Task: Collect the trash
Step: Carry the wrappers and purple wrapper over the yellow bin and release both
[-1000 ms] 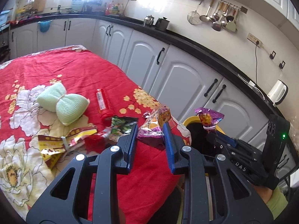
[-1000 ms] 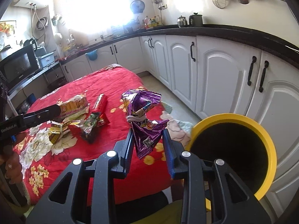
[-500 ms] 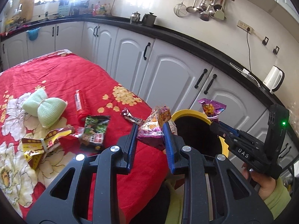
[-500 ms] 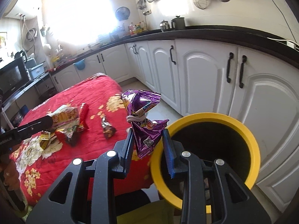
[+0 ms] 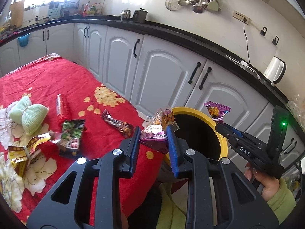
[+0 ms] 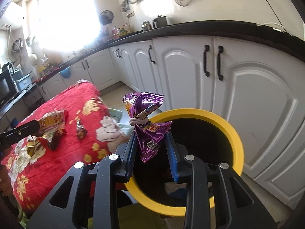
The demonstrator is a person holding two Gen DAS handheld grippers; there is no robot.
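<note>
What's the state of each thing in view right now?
Left gripper: shut on pink wrapper.
Right gripper: shut on purple bag, over the bin.
Bin: open, lidless.
Green packet: lying on the table.
Brown wrapper: lying on the table.
Red tube: lying flat.

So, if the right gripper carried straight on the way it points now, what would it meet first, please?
Probably the dark mouth of the yellow bin: the right gripper, shut on a purple wrapper, points down into it. Depth is hard to judge.
</note>
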